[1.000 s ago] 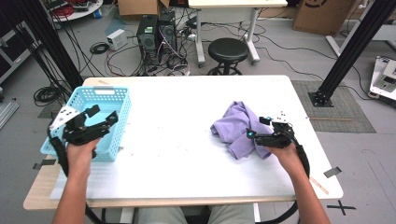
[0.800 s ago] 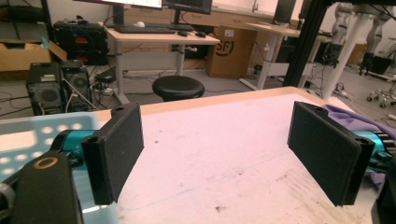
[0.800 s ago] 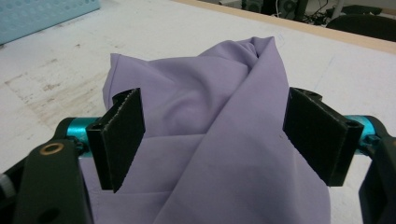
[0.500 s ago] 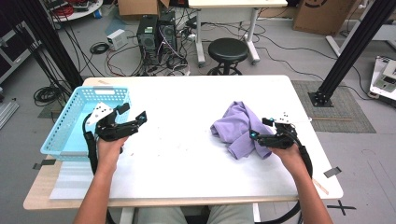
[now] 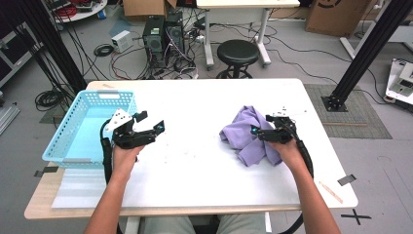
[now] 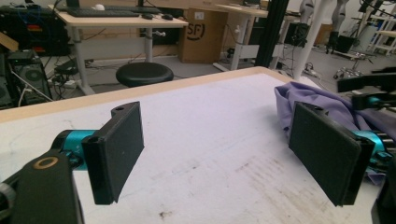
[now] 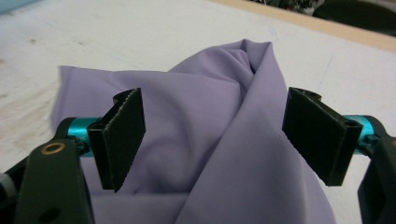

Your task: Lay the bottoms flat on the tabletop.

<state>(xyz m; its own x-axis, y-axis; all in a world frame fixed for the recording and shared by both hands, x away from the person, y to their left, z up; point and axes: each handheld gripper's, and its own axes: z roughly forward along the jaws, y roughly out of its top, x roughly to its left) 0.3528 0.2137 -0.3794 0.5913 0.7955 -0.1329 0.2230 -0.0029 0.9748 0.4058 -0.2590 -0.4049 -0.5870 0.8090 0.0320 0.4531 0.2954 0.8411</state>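
1. Lying crumpled on the right half of the white table top (image 5: 204,146), the lilac piece of soft cloth (image 5: 243,139) is bunched into loose folds, well apart from the light blue perforated plastic basket (image 5: 78,134) at the table's left edge.
2. The right gripper (image 5: 260,132) sits at the cloth's right side, held in the person's right hand (image 5: 287,151), its black jaws pointing left across the fabric.
3. From the right gripper view, that gripper's (image 7: 212,140) jaws stand wide apart with the cloth (image 7: 210,154) spread beneath and between them; a raised ridge of fabric runs up the middle of the gap. Neither pad presses the fabric; whether the lower edges brush it I cannot tell.
4. The left gripper (image 5: 151,124) hovers over bare table just right of the basket, held in the person's left hand (image 5: 124,153), with its jaws aimed towards the cloth.
5. In the left gripper view its (image 6: 224,154) jaws are likewise wide apart, with nothing between them but scuffed white table surface (image 6: 201,140). The cloth (image 6: 322,105) shows past the right-hand jaw, and part of the other gripper (image 6: 369,91) sits above it.
6. Beyond the table's far edge a round black stool (image 5: 238,51) stands on the grey floor.
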